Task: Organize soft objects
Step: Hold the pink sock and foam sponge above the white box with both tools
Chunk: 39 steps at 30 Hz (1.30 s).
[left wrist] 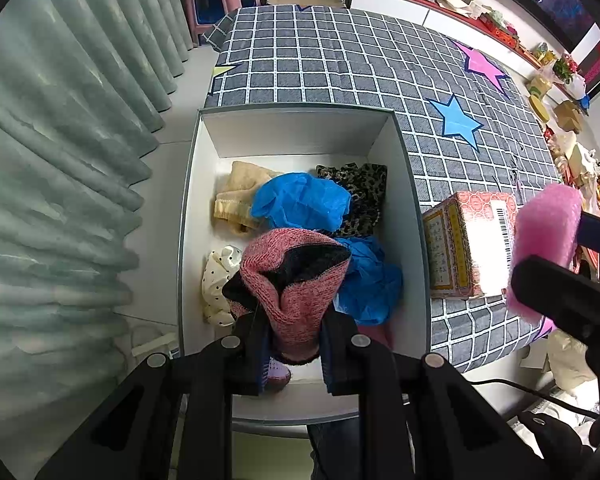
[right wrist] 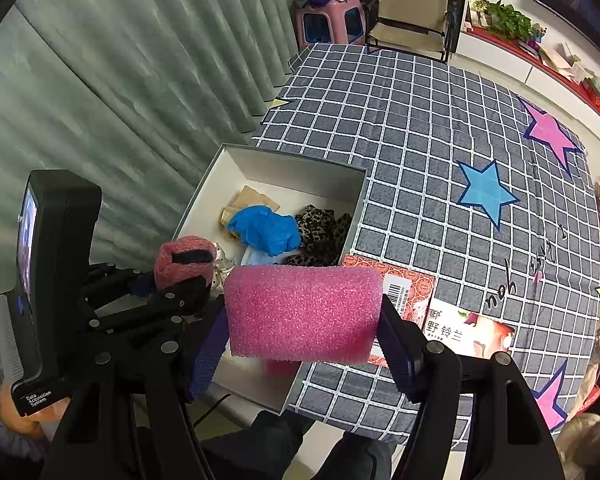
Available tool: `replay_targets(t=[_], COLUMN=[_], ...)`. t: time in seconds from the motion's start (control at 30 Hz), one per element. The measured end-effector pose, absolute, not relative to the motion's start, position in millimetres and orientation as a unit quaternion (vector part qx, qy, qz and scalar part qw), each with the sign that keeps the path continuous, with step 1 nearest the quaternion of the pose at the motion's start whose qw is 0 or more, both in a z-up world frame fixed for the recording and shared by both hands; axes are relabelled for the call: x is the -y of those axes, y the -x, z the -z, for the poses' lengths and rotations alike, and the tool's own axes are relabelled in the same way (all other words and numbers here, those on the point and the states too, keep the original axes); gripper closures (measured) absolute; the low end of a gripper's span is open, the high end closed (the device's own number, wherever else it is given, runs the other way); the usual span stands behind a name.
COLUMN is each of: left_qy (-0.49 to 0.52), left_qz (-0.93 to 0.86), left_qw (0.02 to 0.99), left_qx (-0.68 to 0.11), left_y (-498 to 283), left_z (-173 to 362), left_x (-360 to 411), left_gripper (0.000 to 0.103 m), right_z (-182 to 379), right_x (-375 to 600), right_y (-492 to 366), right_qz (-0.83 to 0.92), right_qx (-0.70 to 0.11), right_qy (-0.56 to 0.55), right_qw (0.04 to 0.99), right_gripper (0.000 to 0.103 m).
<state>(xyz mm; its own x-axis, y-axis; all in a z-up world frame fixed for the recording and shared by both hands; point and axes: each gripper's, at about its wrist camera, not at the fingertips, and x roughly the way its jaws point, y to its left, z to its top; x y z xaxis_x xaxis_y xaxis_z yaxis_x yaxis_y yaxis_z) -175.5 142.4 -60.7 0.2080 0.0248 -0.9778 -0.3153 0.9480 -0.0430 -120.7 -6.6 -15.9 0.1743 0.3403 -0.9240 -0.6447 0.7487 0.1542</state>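
Soft items — blue gloves (left wrist: 300, 200), leopard cloth (left wrist: 364, 192), beige cloth (left wrist: 240, 196) — already in white box (left wrist: 300, 136). Pink knit sock (left wrist: 296, 280) pinched by left tool (left wrist: 294, 354) above box; pink foam (right wrist: 304, 312) clamped in right tool (right wrist: 300, 344), yet to go in.

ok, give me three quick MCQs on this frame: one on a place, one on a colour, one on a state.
1. Where does the patterned carton lie?
A. inside the white box
B. on the checked cloth beside the white box
C. on the floor

2. What colour is the foam block?
A. pink
B. green
C. white

3. How is the left gripper?
A. open, empty
B. shut on the knit sock
C. shut on a blue cover

Key: B, it sits outside the white box wall; A, plainly pink; B, both fingers pinch the knit sock.
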Motion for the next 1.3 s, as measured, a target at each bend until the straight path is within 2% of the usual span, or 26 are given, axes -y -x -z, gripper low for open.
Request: replay_targets(t=[0.83,1.3], left_qy=[0.122,0.144], left_qz=[-0.125,-0.149], left_qw=[0.762,0.746], left_qx=[-0.624,-0.633], left_y=[177,186], left_z=[66,80], left_x=[-149,-158], left_gripper=[0.081,0.081], right_z=[20,25], right_x=[10,-7], right_y=[118,116], right_qz=[-0.325,-0.344], right_qx=[-0.564,-0.569], right_qy=[0.123,0.162], right_qw=[0.749,0.729], right_gripper=[0.032,0.032])
